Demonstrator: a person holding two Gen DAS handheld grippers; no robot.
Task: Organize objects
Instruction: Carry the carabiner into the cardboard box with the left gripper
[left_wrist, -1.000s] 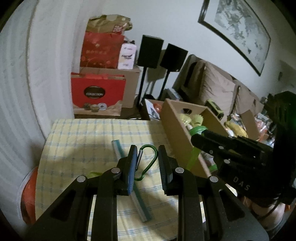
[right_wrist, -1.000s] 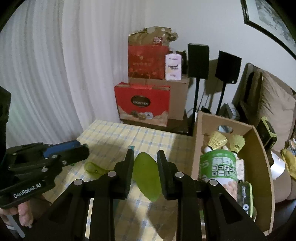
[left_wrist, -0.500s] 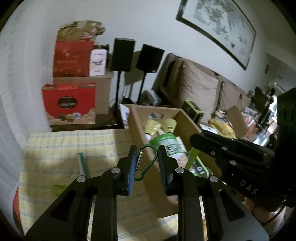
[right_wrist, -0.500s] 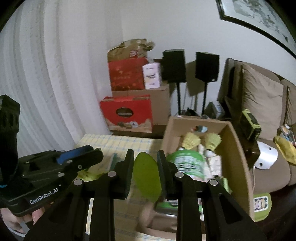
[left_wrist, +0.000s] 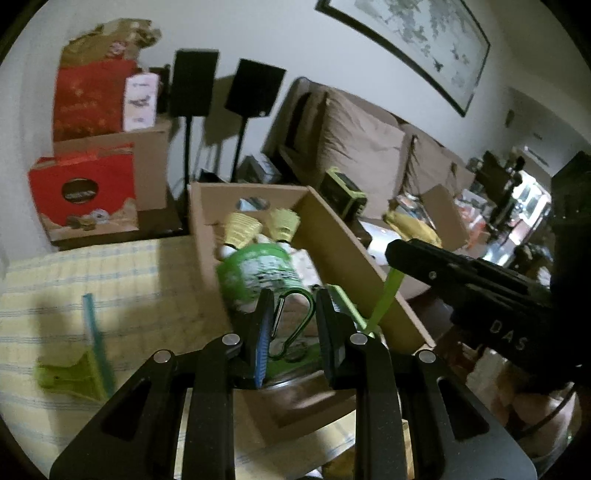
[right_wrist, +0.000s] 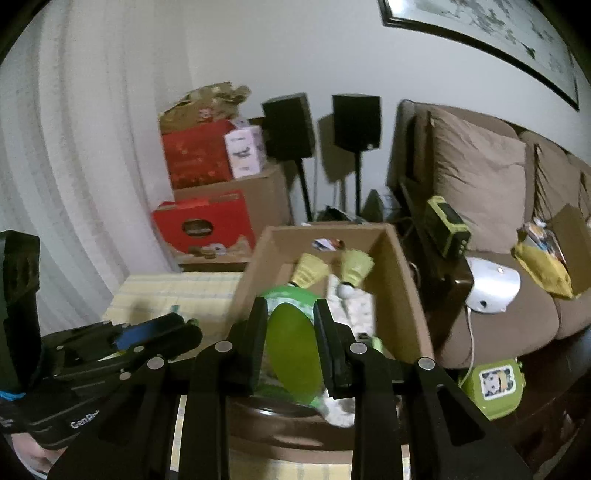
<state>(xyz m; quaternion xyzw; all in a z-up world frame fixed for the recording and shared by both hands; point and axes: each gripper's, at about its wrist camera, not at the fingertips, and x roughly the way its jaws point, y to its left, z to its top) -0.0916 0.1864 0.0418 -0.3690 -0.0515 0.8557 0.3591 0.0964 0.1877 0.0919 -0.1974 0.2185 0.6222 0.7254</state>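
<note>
Both claws loaded over the cardboard box (left_wrist: 332, 236) for drop: L claw (left_wrist: 293, 325) pinches green carabiner (left_wrist: 293, 321), R claw (right_wrist: 290, 339) grips green spoon (right_wrist: 293, 350). Blue strip (left_wrist: 96, 347) + green clip (left_wrist: 70, 376) left on worktop (left_wrist: 147, 280).

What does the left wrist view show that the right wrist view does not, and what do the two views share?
Only the left wrist view shows the green carabiner gripped in the left claw, and the blue strip and green clip lying on the checked cloth.

Only the right wrist view shows the flat green piece gripped in the right claw face-on, and the green square case low on the right.

Both show the cardboard box holding two shuttlecocks and a green canister.
</note>
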